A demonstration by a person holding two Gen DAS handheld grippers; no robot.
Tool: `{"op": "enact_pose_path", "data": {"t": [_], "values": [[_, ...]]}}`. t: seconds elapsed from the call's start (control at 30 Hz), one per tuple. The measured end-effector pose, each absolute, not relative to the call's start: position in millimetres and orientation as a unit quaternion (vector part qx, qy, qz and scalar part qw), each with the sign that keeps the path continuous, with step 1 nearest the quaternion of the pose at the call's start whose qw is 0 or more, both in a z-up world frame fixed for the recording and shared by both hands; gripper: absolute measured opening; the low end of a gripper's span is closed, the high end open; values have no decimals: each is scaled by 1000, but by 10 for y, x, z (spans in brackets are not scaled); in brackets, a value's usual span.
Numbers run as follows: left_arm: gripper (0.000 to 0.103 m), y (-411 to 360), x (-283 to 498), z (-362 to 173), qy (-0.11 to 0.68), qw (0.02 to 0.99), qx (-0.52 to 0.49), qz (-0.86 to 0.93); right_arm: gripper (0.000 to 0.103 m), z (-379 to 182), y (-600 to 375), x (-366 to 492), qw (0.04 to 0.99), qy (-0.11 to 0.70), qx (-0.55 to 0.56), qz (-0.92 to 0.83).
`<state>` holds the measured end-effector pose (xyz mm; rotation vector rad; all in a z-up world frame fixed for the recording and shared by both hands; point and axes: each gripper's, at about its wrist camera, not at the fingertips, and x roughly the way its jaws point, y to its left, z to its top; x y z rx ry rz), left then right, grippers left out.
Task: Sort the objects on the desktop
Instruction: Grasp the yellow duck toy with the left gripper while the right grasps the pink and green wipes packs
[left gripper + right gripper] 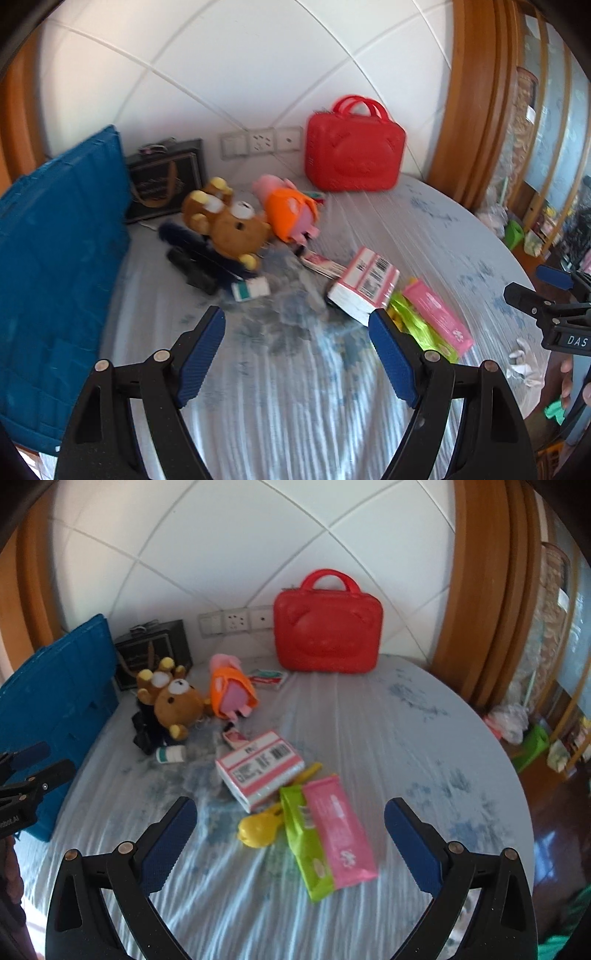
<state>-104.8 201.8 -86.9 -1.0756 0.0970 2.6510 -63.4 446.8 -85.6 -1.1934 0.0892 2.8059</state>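
L gripper [297, 321] spread, empty | R gripper [290, 812] spread, empty | both above table [424, 738] clutter

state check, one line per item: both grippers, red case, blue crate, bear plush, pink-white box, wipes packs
left gripper: open, empty
right gripper: open, empty
red case: closed, upright against wall
blue crate: at table's left edge, contents not visible
bear plush: lying down
pink-white box: closed, tilted
wipes packs: flat, side by side
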Motion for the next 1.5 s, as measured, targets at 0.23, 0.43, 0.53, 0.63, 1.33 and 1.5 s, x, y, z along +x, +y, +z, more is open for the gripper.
{"op": "enact_pose_path", "data": {"t": [0.23,0.43,0.53,0.63,1.33,1.5], "values": [[80,2540,-1280,-1415,38,174,-420,890,103,-1355,4996,-652,83,54,-447,889],[80,2999,-1449,-1909,67,191,-463,863,103,-1755,5242,-710,105,68,-489,863],[80,3172,-1513,-2119,83,198,-479,851,103,-1908,5330,-742,108,73,-504,854],[80,3329,-1584,-2348,97,209,-493,839,103,-2069,5378,-807,103,80,-516,846],[55,3616,-1850,-2867,132,237,-519,811,103,-2661,4982,-1343,20,25,-573,819],[55,3623,-1861,-2868,135,237,-517,811,103,-2793,4989,-1458,-1,35,-581,813]]}}
